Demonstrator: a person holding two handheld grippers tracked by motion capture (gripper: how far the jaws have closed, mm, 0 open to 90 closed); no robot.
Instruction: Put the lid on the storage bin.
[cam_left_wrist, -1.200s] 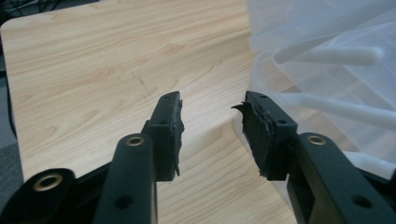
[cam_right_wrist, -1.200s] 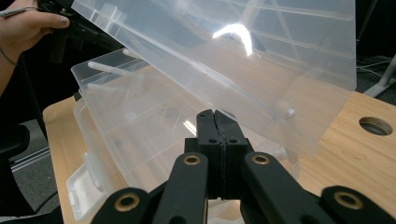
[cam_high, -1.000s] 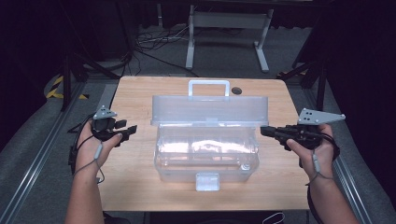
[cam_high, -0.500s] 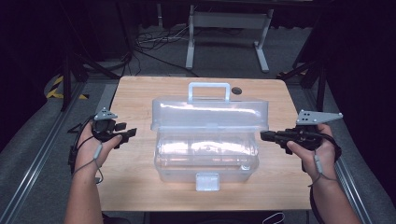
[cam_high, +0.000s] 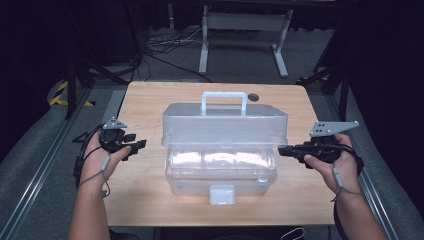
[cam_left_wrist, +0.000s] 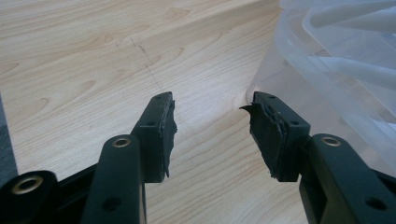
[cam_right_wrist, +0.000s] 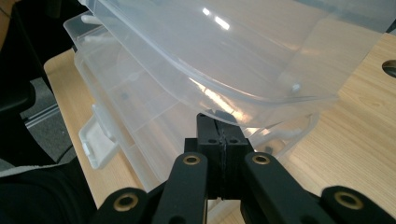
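Observation:
A clear plastic toolbox (cam_high: 220, 172) stands in the middle of the wooden table (cam_high: 145, 100). Its lid (cam_high: 225, 125), with a white handle (cam_high: 223, 97), is tilted up over the base, and a white latch (cam_high: 222, 194) hangs at the front. My right gripper (cam_high: 281, 150) is shut, its tips at the lid's right end. In the right gripper view the closed tips (cam_right_wrist: 219, 119) sit just under the lid's rim (cam_right_wrist: 280, 100). My left gripper (cam_high: 135, 142) is open beside the box's left end, holding nothing; bare table shows between the gripper's (cam_left_wrist: 212, 105) jaws.
A small round hole (cam_high: 254, 96) lies in the table behind the box. Beyond the table stand a grey metal frame (cam_high: 245, 22) and loose cables (cam_high: 165, 45) on the floor. Metal rails (cam_high: 45, 170) run along both sides of the table.
The lid's front edge has sunk a little toward the base, and the right gripper's tips have dropped slightly with it. The left gripper has stayed put.

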